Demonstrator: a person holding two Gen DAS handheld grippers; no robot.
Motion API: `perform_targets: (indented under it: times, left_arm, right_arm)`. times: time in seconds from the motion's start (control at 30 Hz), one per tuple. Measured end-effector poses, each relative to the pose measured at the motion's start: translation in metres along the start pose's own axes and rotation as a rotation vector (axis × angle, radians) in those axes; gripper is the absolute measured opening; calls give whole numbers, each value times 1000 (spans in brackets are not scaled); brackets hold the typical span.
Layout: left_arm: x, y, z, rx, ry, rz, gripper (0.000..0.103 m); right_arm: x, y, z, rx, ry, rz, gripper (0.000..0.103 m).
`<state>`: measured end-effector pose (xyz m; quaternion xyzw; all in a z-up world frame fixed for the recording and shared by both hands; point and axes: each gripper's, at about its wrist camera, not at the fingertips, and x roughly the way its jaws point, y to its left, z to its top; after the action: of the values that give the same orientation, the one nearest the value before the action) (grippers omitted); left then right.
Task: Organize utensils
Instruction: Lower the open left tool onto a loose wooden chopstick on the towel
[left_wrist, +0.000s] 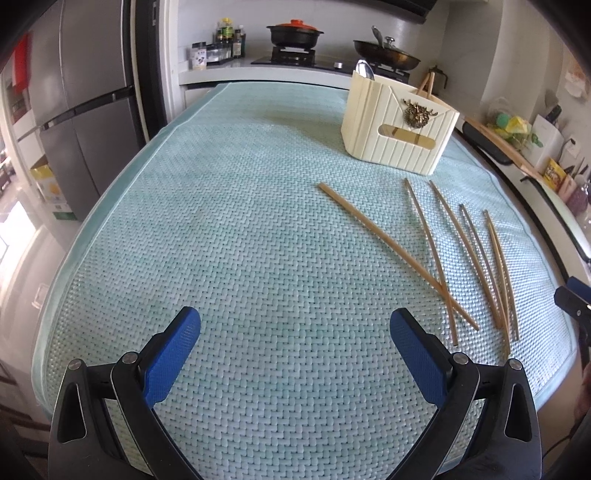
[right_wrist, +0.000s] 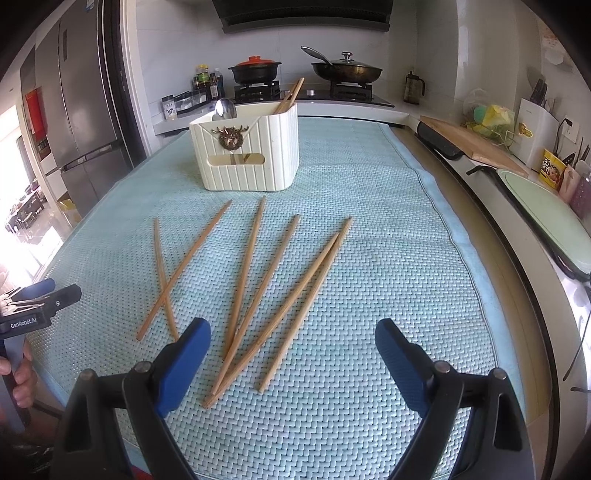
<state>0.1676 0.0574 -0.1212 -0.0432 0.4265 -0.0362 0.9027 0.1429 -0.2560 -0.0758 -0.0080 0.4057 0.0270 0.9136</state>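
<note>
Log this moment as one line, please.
left gripper open, empty | right gripper open, empty | six loose wooden chopsticks on teal woven mat | cream ribbed holder upright

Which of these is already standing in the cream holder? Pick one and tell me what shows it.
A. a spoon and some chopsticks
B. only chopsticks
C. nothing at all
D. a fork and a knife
A: in the right wrist view a metal spoon pokes up at the left of the cream holder and a couple of wooden chopsticks lean out at its right, while six more chopsticks lie loose on the mat.
</note>
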Motion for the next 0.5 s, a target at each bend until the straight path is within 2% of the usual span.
perform_targets:
  times: [0.37,0.5]
  left_arm:
    - [13,0,-3,-22,69,-33,102]
    - [18,9,4,-76,90,-83,102]
  right_arm:
    - [2,-6,-1,26,13,5,92]
    - [-2,-8,-1,34,-2,11,92]
